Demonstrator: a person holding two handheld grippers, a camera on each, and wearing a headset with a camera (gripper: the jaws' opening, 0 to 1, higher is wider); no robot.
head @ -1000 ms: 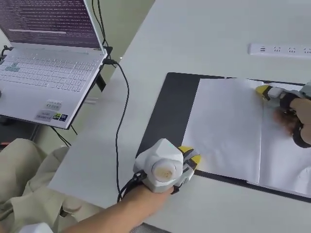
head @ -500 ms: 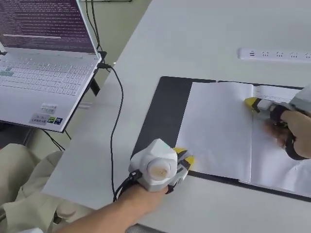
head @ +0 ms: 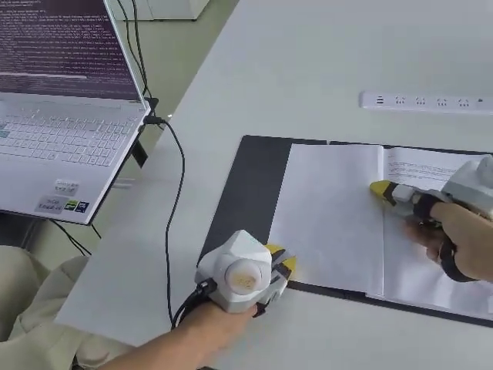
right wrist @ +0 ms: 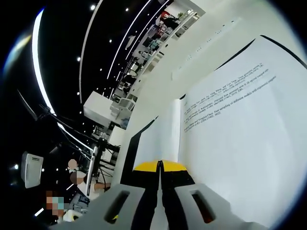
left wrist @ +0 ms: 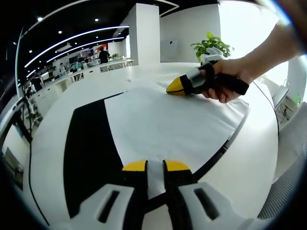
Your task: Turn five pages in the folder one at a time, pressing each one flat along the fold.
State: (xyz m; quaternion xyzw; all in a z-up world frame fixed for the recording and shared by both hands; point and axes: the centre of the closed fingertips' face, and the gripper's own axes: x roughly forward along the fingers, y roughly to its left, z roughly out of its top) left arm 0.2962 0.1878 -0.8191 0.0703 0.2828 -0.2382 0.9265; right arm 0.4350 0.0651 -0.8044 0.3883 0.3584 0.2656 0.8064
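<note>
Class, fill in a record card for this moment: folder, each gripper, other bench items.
Folder: open flat, black cover showing on the left
Left page: white, lies flat
Left gripper: jaws apart, at the left page's near edge
Right gripper: jaws shut, tip at the fold
Other items: laptop, power strip

Bare white tabletop (head: 323, 62) stretches between the open folder (head: 250, 185) and the power strip (head: 424, 101) on the far side. Left of the folder, a black cable (head: 176, 200) trails along the table's margin, with the laptop (head: 62, 116) just beyond. On the folder, the left-hand page (head: 331, 216) lies unobstructed between the left gripper (head: 282, 264) at its near corner and the right gripper (head: 379, 188), jaws together, at the fold.
</note>
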